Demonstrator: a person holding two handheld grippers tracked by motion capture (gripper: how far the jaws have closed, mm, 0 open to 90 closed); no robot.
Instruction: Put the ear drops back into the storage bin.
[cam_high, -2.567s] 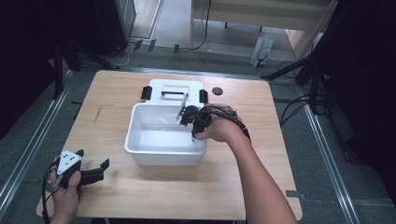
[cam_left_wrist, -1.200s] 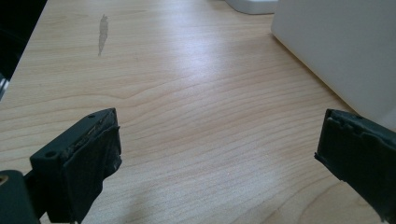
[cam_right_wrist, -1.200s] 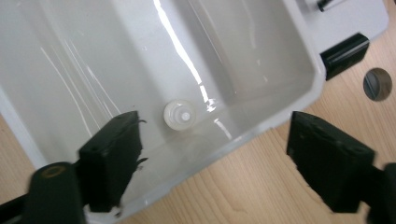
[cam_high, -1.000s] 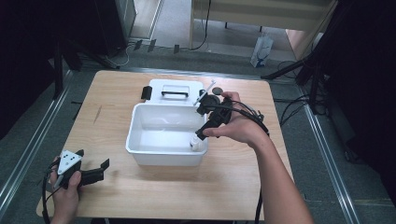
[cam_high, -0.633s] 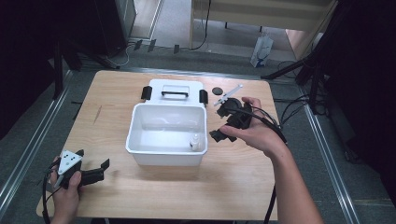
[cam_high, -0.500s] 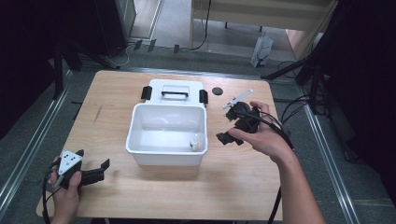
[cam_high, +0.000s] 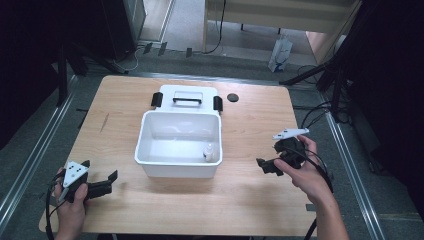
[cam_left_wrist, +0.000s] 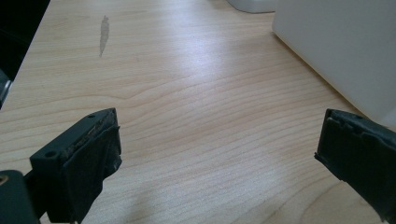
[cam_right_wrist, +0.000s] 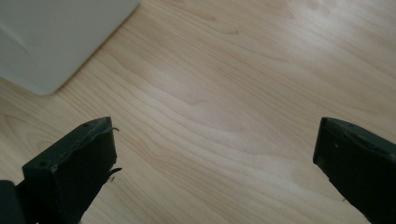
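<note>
A white plastic bin (cam_high: 145, 150) stands open in the middle of the wooden table. A small white bottle (cam_high: 210, 152) stands upright in its front right corner. My right gripper (cam_high: 267, 156) hovers over bare wood to the right of the bin, open and holding nothing. In the right gripper view its jaws (cam_right_wrist: 215, 163) are spread wide, with the bin's corner (cam_right_wrist: 56, 37) at upper left. My left gripper (cam_high: 102, 173) rests near the table's front left edge, open. In the left gripper view (cam_left_wrist: 224, 158) the bin's wall (cam_left_wrist: 341, 51) rises at right.
The bin's white lid (cam_high: 187, 95), with a black handle and black side clips, lies flat just behind the bin. A small black round disc (cam_high: 232, 97) sits on the table to the lid's right. Cables trail off the table's right edge.
My right gripper came up out of the bin and moved right and toward the front edge, open. The small white bottle stays in the bin. The left gripper has not moved.
</note>
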